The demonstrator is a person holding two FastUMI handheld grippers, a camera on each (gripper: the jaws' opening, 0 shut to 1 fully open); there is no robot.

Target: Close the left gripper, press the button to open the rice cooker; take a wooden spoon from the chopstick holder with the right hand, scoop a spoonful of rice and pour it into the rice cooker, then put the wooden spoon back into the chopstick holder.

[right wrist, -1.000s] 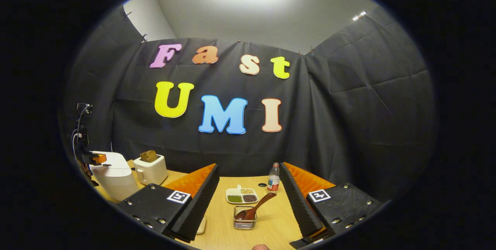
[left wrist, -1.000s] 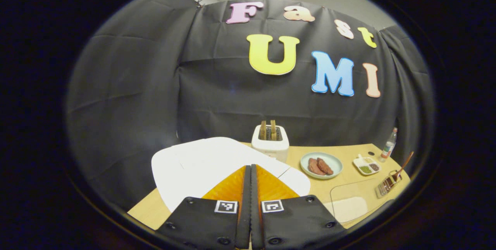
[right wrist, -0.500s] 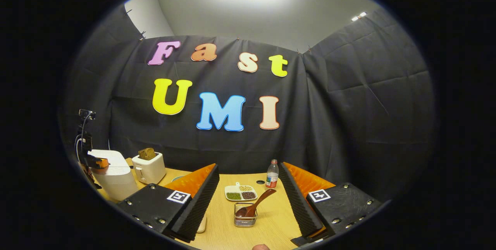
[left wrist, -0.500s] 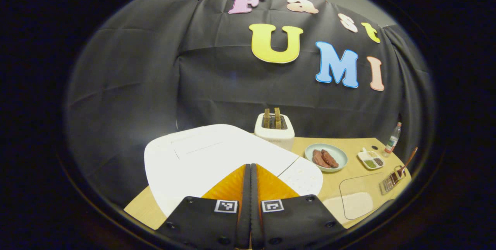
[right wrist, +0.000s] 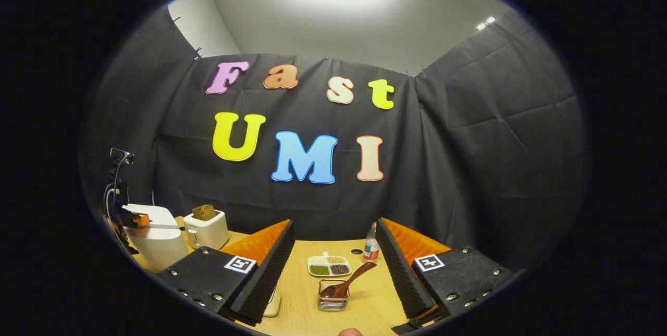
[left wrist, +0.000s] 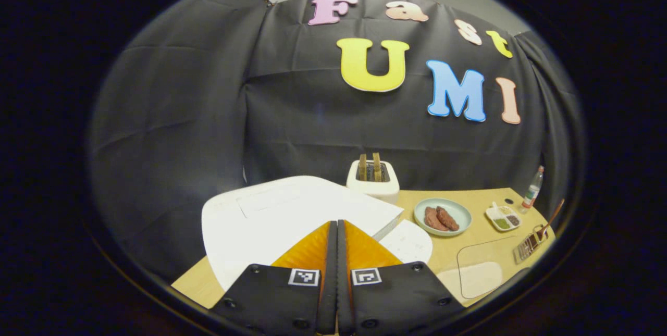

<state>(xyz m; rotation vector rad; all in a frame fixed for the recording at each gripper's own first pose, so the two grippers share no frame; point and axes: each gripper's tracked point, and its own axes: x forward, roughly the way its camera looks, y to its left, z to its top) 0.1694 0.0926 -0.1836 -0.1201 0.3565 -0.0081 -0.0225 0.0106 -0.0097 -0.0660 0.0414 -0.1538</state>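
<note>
My left gripper (left wrist: 336, 232) is closed, its two fingers pressed flat together with nothing between them, and it sits over the front edge of the white rice cooker (left wrist: 281, 216). The cooker's lid has lifted slightly at its right front corner, where a thin dark gap shows under the edge; whether my fingertips touch the lid I cannot tell. In the right gripper view the same gripper (right wrist: 136, 218) is at the cooker's (right wrist: 156, 234) top front, far off to the left.

My right gripper (right wrist: 333, 252) is open wide, fingers well apart and holding nothing. Between them, lower down on the wooden table (right wrist: 365, 305), stands the wire chopstick holder (right wrist: 333, 301) with the wooden spoon (right wrist: 346, 283) in it, bowl down and handle leaning up to the right. The holder lies ahead of my fingertips, roughly centred in the gap, touching neither finger.

Beyond the holder sit a divided dish of grains (right wrist: 328, 265) and a small bottle (right wrist: 371, 245). In the left gripper view, a white toaster (left wrist: 373, 182) with two slices stands just behind the cooker, a pale plate with meat (left wrist: 443, 217) to its right, and a clear container of rice (left wrist: 482, 271) near the table's front.
</note>
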